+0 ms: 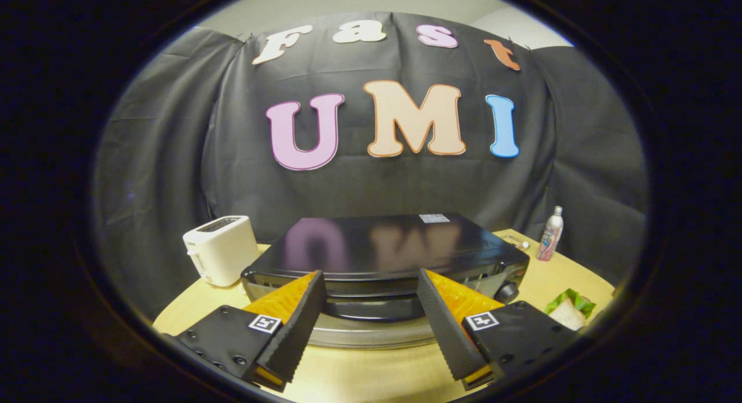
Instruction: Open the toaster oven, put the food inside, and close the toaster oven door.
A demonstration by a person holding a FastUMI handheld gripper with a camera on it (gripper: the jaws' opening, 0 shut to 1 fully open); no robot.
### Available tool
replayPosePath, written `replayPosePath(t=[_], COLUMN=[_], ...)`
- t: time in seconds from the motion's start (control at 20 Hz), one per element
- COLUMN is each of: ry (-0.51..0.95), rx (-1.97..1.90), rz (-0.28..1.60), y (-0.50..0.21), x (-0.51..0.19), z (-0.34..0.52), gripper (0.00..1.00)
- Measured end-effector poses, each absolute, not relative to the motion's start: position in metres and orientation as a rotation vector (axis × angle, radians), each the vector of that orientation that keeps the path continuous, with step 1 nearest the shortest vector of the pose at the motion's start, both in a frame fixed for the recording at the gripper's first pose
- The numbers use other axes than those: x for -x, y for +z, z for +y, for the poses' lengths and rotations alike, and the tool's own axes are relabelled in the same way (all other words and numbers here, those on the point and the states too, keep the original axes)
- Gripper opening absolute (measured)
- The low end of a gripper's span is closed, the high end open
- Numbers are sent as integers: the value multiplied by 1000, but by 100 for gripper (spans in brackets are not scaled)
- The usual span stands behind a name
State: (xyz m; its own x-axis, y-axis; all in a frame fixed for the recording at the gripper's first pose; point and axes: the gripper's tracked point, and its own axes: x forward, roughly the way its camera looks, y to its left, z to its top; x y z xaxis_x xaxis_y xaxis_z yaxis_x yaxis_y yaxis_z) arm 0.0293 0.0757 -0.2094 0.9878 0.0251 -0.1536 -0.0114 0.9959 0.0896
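Opening step: gripper point(371, 327), jaws wide and empty, faces the closed oven point(385, 258) at mid-table point(371, 380), its door handle point(374, 310) between them; food point(571, 310) waits at the right edge; next, grasp the handle.

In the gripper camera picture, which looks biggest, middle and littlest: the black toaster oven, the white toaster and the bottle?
1. Toaster oven, just ahead of the open gripper; nearness helps it.
2. White toaster.
3. Bottle, farther back, so it may look smaller than it is.
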Motion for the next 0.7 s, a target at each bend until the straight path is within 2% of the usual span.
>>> replayPosePath(t=[0.7], ry=[-58], rx=[-158], rz=[425], y=[-247], x=[38], z=[67], gripper=[99])
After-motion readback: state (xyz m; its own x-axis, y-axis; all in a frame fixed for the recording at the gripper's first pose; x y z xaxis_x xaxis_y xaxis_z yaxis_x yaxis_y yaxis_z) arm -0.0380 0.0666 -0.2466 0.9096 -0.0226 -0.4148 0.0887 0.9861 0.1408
